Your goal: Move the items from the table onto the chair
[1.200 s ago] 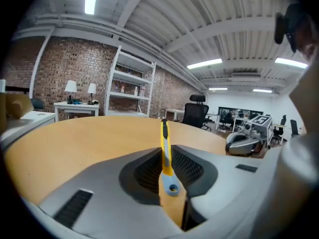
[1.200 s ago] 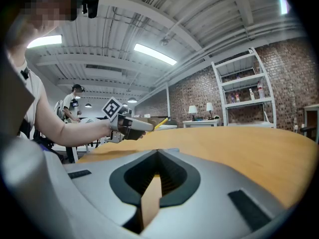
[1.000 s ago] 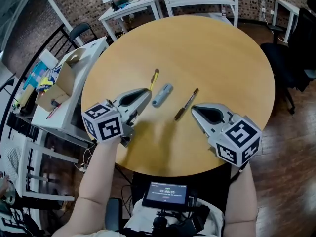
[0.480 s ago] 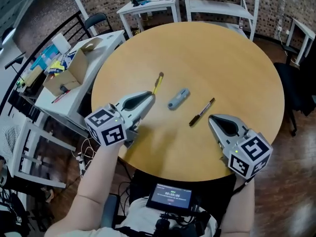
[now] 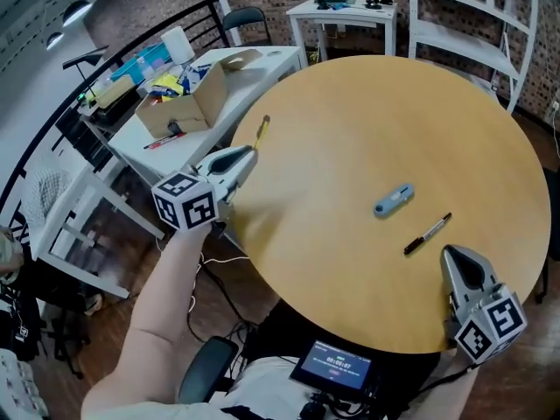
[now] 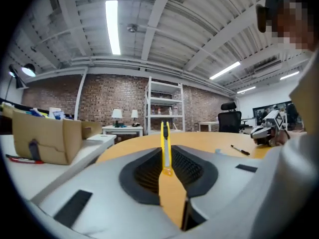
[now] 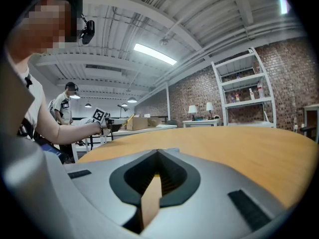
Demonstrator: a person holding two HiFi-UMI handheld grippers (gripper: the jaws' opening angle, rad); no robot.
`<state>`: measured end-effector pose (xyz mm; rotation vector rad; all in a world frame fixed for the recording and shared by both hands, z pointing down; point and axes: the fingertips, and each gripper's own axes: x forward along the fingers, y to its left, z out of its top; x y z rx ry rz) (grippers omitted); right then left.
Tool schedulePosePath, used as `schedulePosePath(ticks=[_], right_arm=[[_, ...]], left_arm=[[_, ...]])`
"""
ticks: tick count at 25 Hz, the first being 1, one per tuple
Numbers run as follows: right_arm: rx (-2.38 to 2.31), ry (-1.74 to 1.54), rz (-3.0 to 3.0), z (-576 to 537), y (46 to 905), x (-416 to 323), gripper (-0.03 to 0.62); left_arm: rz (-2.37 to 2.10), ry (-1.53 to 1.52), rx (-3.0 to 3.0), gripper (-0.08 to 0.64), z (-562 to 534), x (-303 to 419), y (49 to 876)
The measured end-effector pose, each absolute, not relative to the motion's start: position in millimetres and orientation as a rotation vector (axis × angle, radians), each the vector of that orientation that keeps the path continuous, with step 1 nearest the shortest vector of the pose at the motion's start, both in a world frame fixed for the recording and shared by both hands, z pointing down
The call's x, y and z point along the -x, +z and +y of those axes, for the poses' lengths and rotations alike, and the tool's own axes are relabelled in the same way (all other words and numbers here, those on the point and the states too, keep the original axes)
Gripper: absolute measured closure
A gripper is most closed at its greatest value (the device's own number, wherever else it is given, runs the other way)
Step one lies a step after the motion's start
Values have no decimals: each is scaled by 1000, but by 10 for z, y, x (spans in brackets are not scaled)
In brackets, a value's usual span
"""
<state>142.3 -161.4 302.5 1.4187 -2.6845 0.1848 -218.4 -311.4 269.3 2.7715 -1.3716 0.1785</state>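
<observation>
Sticking forward out of the left gripper (image 5: 248,153), a slim yellow utility knife (image 5: 262,130) w/ a dark slider is clamped btwn the two fingers, which press on its rear end; most of its length juts past the tips, roughly level. In the left gripper view the knife (image 6: 165,143) stands edge-on, dead centre btwn the ribbed pads. Gripper + knife sit at the far-left edge of the round wooden table (image 5: 367,121), knife over the rim area; can't tell if it touches the top. Still lying on the table, toward the right: a small grey-blue item (image 5: 394,199), type unclear, and just beside it, nearer the person, a black marker (image 5: 427,234), the two apart. The right gripper (image 5: 448,252) is at the table's near-right edge, pointing in over the wood close to the marker, fingers together w/ nothing btwn them. Off to the left, a white side table (image 5: 131,147) carries an open cardboard box (image 5: 188,103) and clutter; a dark chair (image 5: 246,16) stands behind it.
</observation>
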Motion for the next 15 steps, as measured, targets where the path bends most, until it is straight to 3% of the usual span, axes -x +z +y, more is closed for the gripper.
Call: schedulePosePath(ticks=[7,15], right_arm=[[-1427,150,-2696,-1668,3009,-1261,584],[-960,42,-2874,-1624,2943,226,584]], left_arm=[[-1623,225,-2595,497,-3309,3345,2819],[-1703,271,-2519,497,-3279,3805,2935]])
